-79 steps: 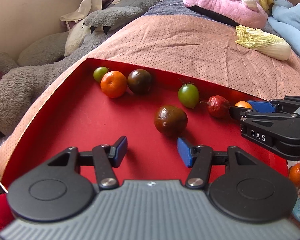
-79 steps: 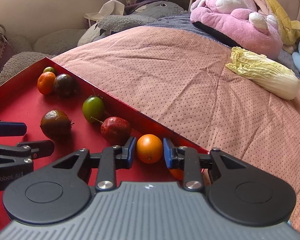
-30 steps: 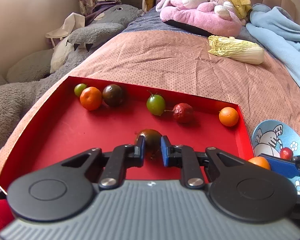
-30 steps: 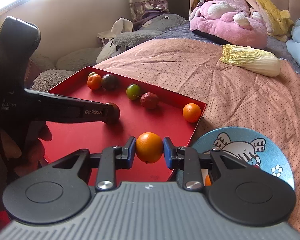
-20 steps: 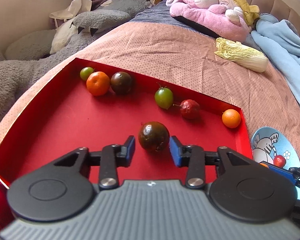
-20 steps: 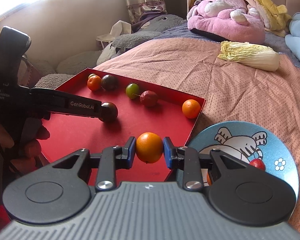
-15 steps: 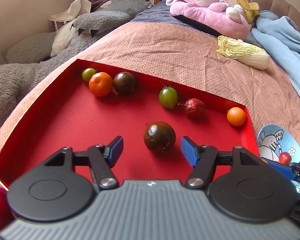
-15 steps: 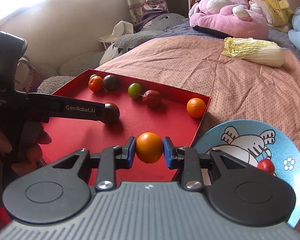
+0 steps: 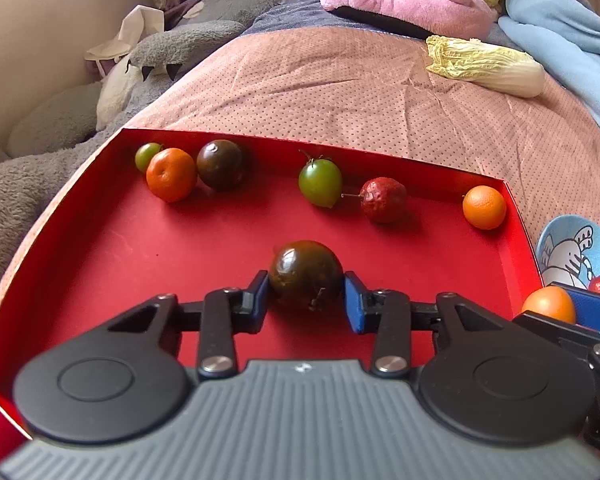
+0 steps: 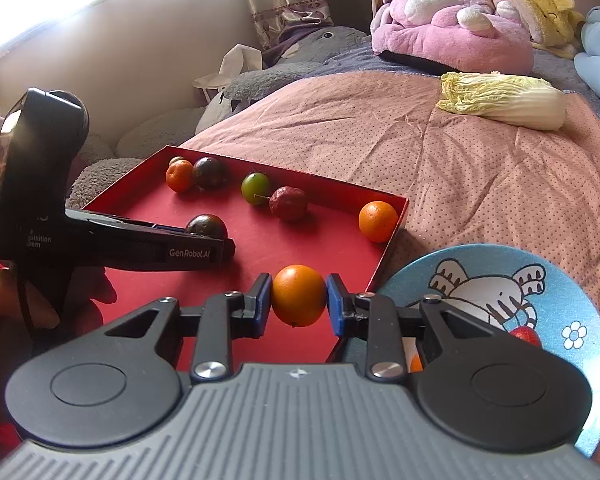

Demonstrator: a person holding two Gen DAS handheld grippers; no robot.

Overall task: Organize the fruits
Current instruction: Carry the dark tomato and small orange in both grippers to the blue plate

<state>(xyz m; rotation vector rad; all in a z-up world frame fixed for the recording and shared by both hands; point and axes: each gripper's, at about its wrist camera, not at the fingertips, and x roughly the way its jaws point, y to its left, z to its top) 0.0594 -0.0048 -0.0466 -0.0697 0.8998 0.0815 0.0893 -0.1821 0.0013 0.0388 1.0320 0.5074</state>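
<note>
Pink dotted bedding spreads under a shallow red tray [image 9: 516, 216], with plush toys and a napa cabbage [image 9: 486, 65] beyond it. Inside the tray, the left gripper [image 9: 306, 294] is closing its blue pads around a dark brown-green fruit [image 9: 305, 274] that sits on the tray floor, near the middle — the pads stand just at its flanks, and firm contact cannot be confirmed. Along the far wall lie a small green fruit [image 9: 146, 155], an orange [image 9: 171, 175], a second dark fruit [image 9: 220, 165], a green tomato [image 9: 320, 183], a wrinkled red fruit [image 9: 383, 200] and another orange [image 9: 484, 207] in the corner. The right gripper [image 10: 299, 300] is clamped on an orange fruit [image 10: 299, 300], held in the air over the tray's near edge, beside a blue cartoon plate [image 10: 572, 292] that already carries a small red fruit [image 10: 525, 334].

Judging by the layout, sorting onto the plate is under way. To finish this grasp well, the left pads should meet the fruit at its widest line and squeeze gently — it looks smooth and round, likely to roll or squirt free if pinched off-centre.
</note>
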